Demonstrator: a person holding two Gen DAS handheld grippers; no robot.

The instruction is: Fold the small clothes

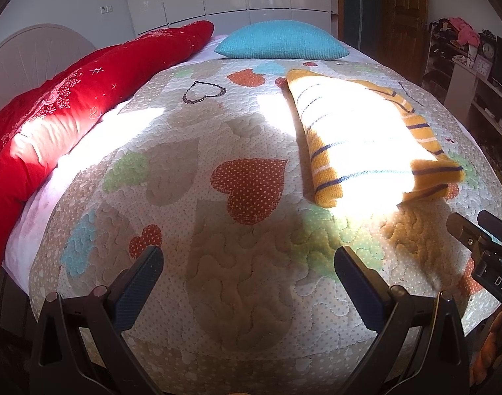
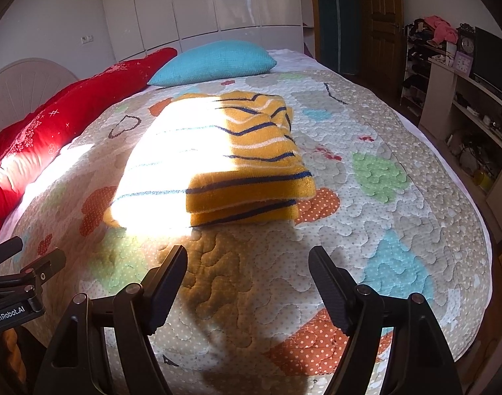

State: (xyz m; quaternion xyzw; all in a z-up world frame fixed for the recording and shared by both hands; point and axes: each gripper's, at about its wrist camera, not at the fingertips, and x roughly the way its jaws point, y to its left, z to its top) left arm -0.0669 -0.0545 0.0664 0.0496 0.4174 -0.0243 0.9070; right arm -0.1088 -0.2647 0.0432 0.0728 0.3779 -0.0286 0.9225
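Both the left gripper and right gripper hover released, the folded striped sweater lying just beyond them.

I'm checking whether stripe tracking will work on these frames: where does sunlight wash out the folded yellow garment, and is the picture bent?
Left wrist view: sun bleaches most of the top of the striped garment; its near and right edges stay readable. Right wrist view: the left half is blown out, the right half is clear. Both views bulge the quilt fisheye-style.
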